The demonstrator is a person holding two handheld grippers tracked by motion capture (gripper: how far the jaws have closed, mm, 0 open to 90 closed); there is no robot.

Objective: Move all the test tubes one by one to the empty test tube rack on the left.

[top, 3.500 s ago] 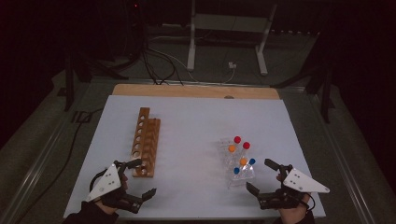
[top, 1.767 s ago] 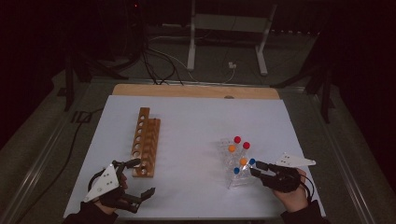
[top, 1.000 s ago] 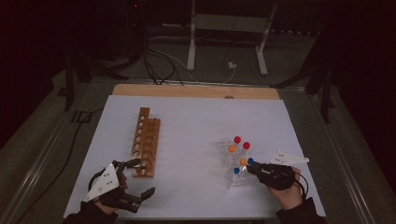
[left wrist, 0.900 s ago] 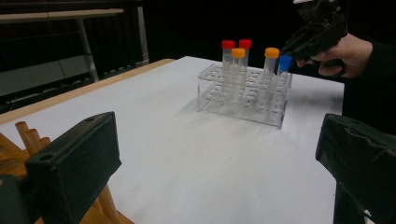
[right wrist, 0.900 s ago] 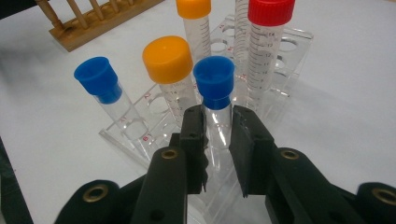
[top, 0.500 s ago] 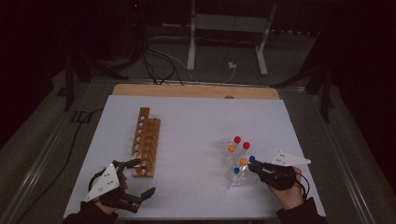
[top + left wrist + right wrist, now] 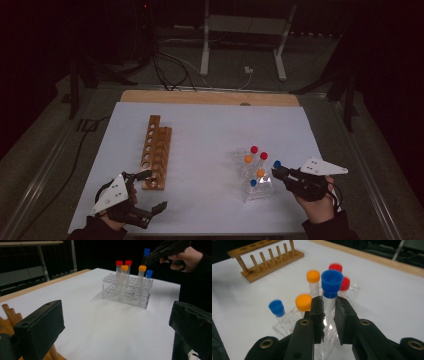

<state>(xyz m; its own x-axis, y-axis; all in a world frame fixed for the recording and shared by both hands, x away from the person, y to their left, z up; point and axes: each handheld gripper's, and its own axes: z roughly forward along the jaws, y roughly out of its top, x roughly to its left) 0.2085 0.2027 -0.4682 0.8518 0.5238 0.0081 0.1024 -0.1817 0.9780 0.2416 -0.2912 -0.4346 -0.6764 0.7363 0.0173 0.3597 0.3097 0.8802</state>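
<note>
My right gripper [image 7: 276, 171] is shut on a blue-capped test tube [image 7: 277, 163], held upright just above the right end of a clear plastic rack [image 7: 257, 192]. In the right gripper view both pads clamp the tube's glass [image 7: 329, 305] just below its blue cap. Two red-capped, two orange-capped tubes [image 7: 313, 276] and another blue-capped tube [image 7: 276, 308] stand in the rack. My left gripper [image 7: 153, 190] stands open near the table's front left, with nothing between its jaws. In the left gripper view the held tube [image 7: 146, 252] hangs above the rack [image 7: 125, 292].
A wooden tube rack [image 7: 156, 150] with a row of holes lies left of centre, beside my left gripper. White sheet [image 7: 210, 130] covers the table; a wooden strip [image 7: 210, 97] runs along the far edge. Cables and a metal stand lie on the floor beyond.
My right gripper came in from the front right corner to the clear rack, closed on the blue-capped tube and has lifted it a little. The left gripper stayed put.
</note>
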